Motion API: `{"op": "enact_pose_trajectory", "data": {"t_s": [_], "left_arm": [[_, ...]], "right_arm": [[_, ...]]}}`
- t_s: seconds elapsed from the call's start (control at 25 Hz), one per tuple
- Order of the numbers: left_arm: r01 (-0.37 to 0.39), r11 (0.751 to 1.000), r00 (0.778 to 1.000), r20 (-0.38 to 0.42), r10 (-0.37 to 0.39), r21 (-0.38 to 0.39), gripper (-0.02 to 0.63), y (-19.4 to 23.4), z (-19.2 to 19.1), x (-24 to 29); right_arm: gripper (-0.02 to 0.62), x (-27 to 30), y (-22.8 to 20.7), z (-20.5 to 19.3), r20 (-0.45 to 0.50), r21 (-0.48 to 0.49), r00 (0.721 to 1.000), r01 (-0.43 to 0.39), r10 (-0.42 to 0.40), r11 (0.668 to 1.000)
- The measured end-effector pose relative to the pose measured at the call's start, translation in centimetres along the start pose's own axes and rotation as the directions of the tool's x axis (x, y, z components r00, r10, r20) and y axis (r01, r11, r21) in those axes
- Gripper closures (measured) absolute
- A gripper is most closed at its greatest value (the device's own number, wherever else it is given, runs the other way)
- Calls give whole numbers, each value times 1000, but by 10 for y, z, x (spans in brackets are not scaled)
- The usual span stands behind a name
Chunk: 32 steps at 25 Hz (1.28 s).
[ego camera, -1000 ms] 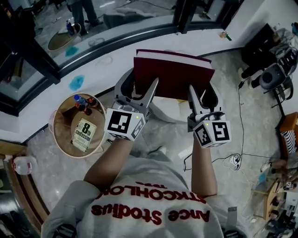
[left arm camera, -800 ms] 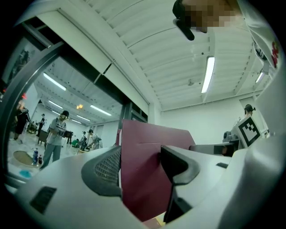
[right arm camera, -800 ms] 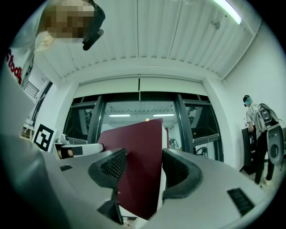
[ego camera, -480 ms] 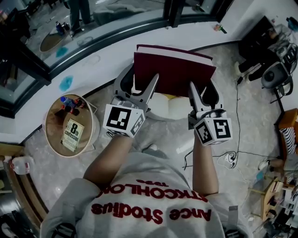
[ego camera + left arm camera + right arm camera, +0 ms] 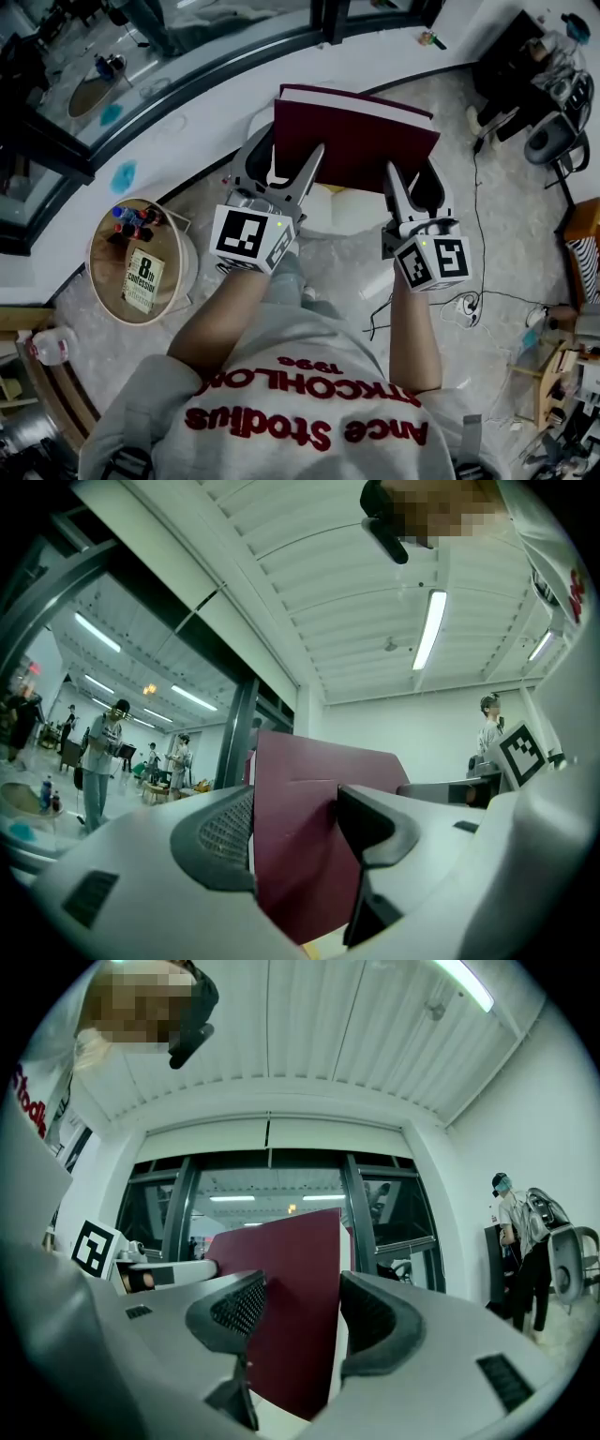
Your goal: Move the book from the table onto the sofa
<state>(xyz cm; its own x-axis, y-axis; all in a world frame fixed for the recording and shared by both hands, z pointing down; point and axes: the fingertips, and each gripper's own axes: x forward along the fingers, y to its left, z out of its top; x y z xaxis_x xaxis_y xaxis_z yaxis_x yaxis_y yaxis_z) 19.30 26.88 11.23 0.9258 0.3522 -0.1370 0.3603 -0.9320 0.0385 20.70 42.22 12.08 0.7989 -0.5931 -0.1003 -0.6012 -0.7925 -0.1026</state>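
Observation:
A dark red hardcover book [image 5: 361,141] is held up in the air, level, in the upper middle of the head view. My left gripper [image 5: 281,161] is shut on its near left edge and my right gripper [image 5: 415,180] is shut on its near right edge. In the left gripper view the book [image 5: 300,827] stands between the two jaws of the left gripper [image 5: 298,841]. The right gripper view shows the same book [image 5: 291,1297] clamped in the right gripper [image 5: 298,1321]. A white padded seat [image 5: 342,214] lies partly hidden below the book.
A round wooden table [image 5: 111,258] at the left carries another book [image 5: 142,279] and small bottles [image 5: 131,220]. A curved white ledge [image 5: 187,127] runs along the glass wall. Cables [image 5: 469,307] lie on the floor at right, near dark chairs [image 5: 553,141].
Both grippers keep their hold on the red book. The floor scene has slid left in the head view: the round table sits further left and smaller.

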Motion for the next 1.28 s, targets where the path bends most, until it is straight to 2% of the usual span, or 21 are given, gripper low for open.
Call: {"op": "enact_pose_trajectory", "data": {"t_s": [0.32, 0.64, 1.0, 1.28], "left_arm": [[26, 1000, 1000, 2, -26, -14, 341, 7, -11, 36], [43, 999, 999, 3, -43, -23, 341, 33, -16, 91], [54, 998, 999, 6, -53, -34, 341, 78, -24, 150], [95, 994, 995, 3, -95, -48, 341, 119, -33, 202]], "right_arm": [[325, 20, -26, -5, -4, -7, 1000, 29, -29, 1000], [325, 69, -57, -4, -2, -12, 999, 45, -45, 999], [325, 138, -83, -8, -3, -14, 998, 64, -64, 998], [325, 194, -103, -15, -1, -22, 995, 98, -98, 995]]}}
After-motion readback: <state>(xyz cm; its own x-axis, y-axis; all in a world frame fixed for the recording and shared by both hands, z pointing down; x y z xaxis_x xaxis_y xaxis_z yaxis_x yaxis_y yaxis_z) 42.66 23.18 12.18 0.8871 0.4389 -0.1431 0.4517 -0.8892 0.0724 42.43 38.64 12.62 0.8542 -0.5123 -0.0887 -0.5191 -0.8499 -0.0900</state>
